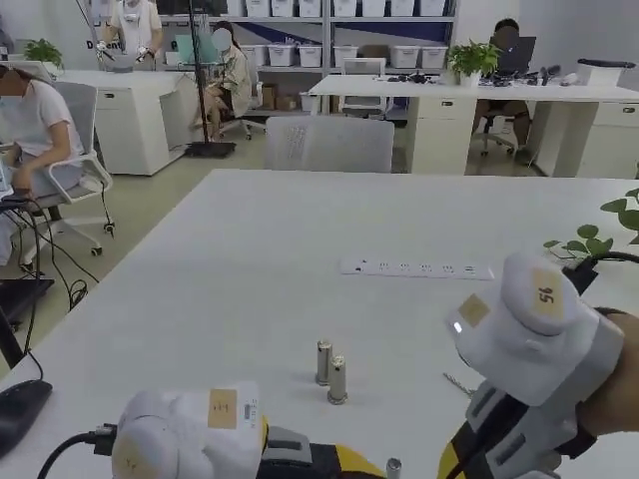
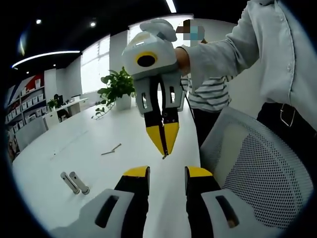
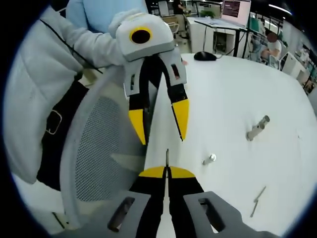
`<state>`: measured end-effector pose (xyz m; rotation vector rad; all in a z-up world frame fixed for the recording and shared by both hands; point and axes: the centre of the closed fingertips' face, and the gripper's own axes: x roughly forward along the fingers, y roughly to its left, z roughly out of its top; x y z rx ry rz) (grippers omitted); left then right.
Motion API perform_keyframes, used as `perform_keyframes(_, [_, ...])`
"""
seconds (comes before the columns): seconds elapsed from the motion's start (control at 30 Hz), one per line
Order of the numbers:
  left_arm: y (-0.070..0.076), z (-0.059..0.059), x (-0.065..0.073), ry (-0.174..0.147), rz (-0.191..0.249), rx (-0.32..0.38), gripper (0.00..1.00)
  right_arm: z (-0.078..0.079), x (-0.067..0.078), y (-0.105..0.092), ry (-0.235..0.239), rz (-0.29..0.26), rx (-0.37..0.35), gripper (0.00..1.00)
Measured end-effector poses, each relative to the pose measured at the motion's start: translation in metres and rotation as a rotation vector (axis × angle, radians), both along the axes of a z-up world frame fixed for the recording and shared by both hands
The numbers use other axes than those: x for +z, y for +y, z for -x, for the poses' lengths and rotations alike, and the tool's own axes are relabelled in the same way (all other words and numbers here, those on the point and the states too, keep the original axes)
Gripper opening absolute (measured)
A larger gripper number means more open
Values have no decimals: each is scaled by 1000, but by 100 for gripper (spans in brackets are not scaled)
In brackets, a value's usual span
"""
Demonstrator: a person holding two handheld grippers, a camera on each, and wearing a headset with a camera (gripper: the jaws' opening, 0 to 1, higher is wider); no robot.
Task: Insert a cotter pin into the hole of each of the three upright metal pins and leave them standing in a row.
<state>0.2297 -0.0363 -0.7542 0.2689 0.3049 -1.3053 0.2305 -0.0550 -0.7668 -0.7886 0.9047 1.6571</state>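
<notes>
The right hand-held gripper [image 3: 167, 169] clenches a thin, barely visible cotter pin [image 3: 167, 156]. The left hand-held gripper [image 2: 167, 171] gapes, released. One metal pin [image 1: 393, 466] shows only its top, low in the head view.

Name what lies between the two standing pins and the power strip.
Nothing: in the head view, bare tabletop runs from the pins to the power strip.
</notes>
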Motion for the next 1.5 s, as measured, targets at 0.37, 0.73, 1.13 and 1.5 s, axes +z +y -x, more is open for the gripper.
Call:
perform_keyframes(0.37, [-6,4,0,-28,-13,-38,17,9,-2,4,73,15,3,2])
perform_keyframes(0.73, [-11,7,-3,-49,-40,-83,10,13,-2,6,128,28,15,2])
perform_keyframes(1.13, [-15,10,-4,-70,-62,-124,3,21,-2,2,182,44,30,2])
perform_keyframes(1.5, [-19,17,-5,-82,-81,-161,1,25,-1,1,219,57,47,2])
